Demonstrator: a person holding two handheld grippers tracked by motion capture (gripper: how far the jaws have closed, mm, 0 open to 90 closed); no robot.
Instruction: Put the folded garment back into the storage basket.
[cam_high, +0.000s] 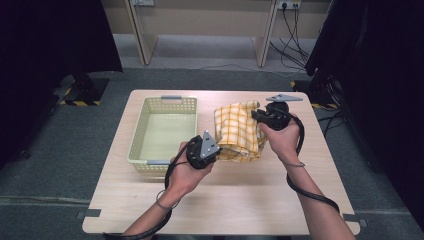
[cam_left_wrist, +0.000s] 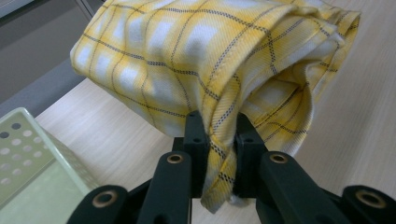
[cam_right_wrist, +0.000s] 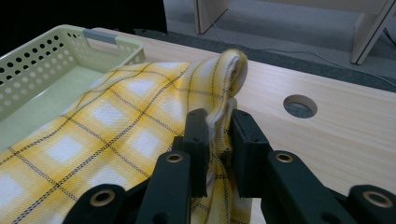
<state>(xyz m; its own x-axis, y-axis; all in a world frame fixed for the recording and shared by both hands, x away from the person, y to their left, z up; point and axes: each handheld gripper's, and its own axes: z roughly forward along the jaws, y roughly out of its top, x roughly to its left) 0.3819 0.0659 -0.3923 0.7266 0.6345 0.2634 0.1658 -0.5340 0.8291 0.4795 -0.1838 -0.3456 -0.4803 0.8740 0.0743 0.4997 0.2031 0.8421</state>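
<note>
Pale wood tabletop (cam_high: 225, 205) fills the space in front of me, with grey carpet and dark curtains beyond it. Nearest to me, my left gripper (cam_high: 216, 150) (cam_left_wrist: 219, 135) has its jaws pinched on the lower edge of the yellow checked cloth (cam_high: 239, 131) (cam_left_wrist: 196, 56) (cam_right_wrist: 116, 135), a narrow fold of fabric hanging down between them. From that gripper's camera the cloth bulges up in a rounded, folded bundle, lifted off the wood, with white squares, yellow bands and thin dark lines across the weave. Farther out, my right gripper (cam_high: 256, 116) (cam_right_wrist: 217, 135) is closed on the cloth's top corner, which rises in a small loop above the jaws. So the cloth hangs stretched between both grippers over the table's middle, just right of the pale green perforated basket (cam_high: 139, 150) (cam_left_wrist: 23, 154) (cam_right_wrist: 28, 60). At the far edge I see a round hole in the tabletop (cam_right_wrist: 300, 105), then wooden furniture legs (cam_high: 137, 32) and trailing cables (cam_high: 290, 45) on the floor.
</note>
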